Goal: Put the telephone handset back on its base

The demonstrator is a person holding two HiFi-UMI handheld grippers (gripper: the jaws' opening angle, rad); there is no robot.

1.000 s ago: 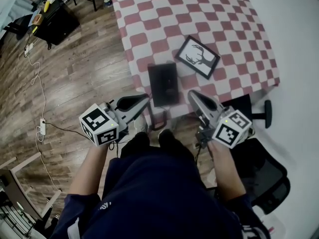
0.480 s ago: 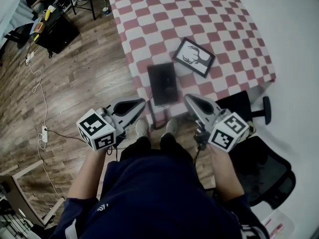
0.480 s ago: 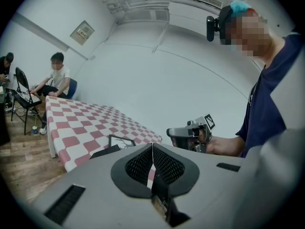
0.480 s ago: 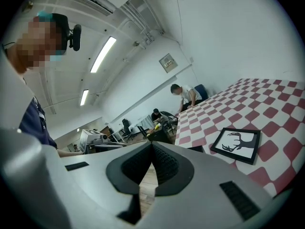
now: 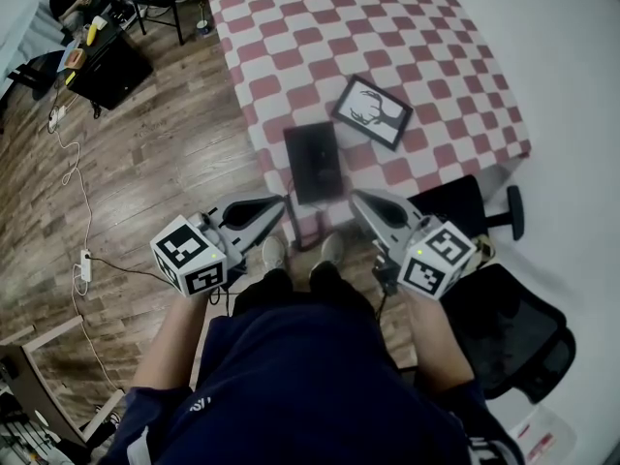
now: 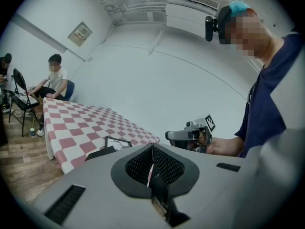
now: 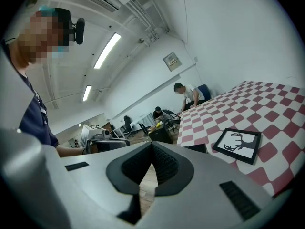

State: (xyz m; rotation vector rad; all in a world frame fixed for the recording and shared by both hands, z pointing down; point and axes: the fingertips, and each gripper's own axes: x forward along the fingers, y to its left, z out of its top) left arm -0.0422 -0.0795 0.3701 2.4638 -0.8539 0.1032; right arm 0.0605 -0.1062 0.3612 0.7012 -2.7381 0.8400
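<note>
A black telephone (image 5: 315, 161) lies flat on the near edge of the red-and-white checked table (image 5: 320, 27); I cannot tell its handset from its base. It also shows as a dark slab in the left gripper view (image 6: 100, 152) and the right gripper view (image 7: 195, 148). My left gripper (image 5: 281, 204) is shut and empty, held in front of my body, short of the table edge. My right gripper (image 5: 355, 201) hangs level with it, shut and empty. Both sets of tips point toward the telephone without touching it.
A framed deer picture (image 5: 373, 111) lies just right of the telephone. A black office chair (image 5: 509, 332) stands at my right, and a second dark chair (image 5: 465, 201) by the table corner. A cable and power strip (image 5: 84, 258) lie on the wood floor. Seated people (image 6: 53, 80) are at the far end.
Both grippers have stayed close to my body; the right one has drifted slightly left. The table and telephone have shifted a little up and left in the head view.
</note>
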